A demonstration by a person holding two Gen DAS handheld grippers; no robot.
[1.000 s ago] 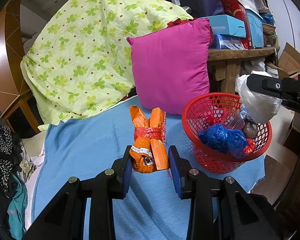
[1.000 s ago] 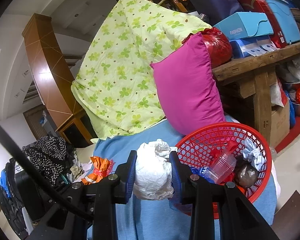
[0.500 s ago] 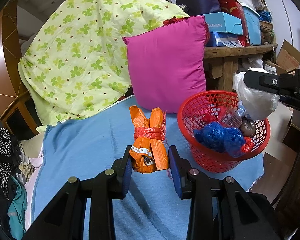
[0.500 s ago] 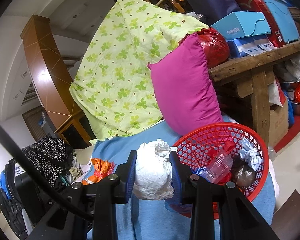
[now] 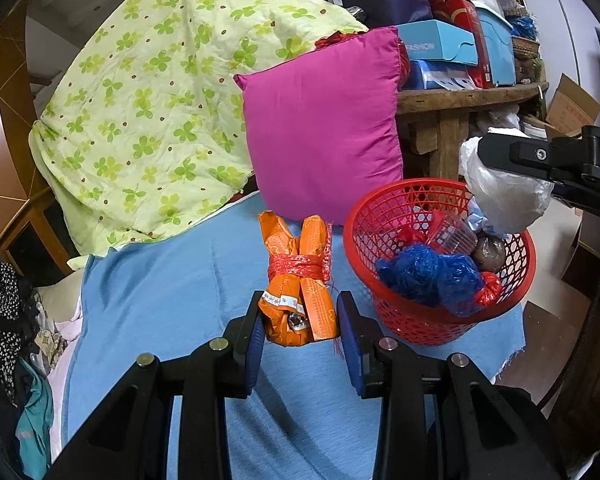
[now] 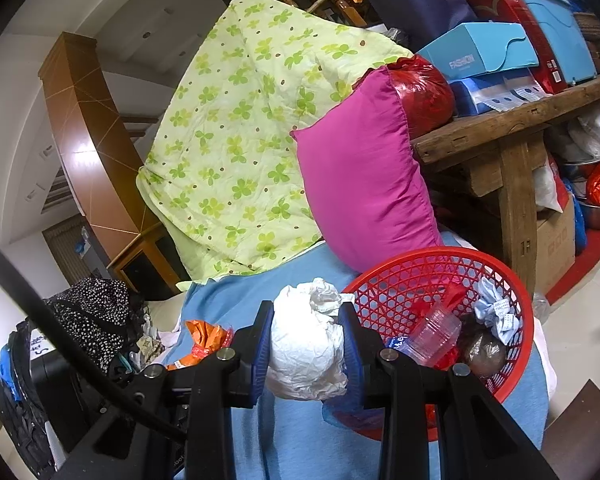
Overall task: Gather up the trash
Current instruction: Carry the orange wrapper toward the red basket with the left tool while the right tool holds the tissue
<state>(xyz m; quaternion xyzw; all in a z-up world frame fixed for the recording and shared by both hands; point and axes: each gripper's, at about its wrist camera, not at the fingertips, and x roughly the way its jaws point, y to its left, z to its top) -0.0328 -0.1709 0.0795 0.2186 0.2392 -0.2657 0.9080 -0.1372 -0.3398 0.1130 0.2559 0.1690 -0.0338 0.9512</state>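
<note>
My left gripper [image 5: 300,322] is shut on an orange wrapper bundle [image 5: 300,280] tied with red string, held just over the blue cloth [image 5: 160,300]. To its right stands a red mesh basket [image 5: 400,320] holding blue plastic, a clear cup and other scraps. My right gripper [image 6: 306,340] is shut on a crumpled white plastic wad [image 6: 306,344], at the near left rim of the basket [image 6: 512,360]. In the left wrist view the same white wad [image 5: 508,196] hangs over the basket's far right rim, under the right gripper's black finger.
A magenta pillow [image 5: 324,128] leans behind the basket, a green clover quilt [image 5: 160,100] to its left. A wooden table [image 6: 512,136] stacked with boxes stands at the right. Dark clothes [image 6: 92,316] pile at the left edge of the blue cloth.
None of the grips changed. The left wrist view drifted slightly, so the basket and pillow sit a little further left in it.
</note>
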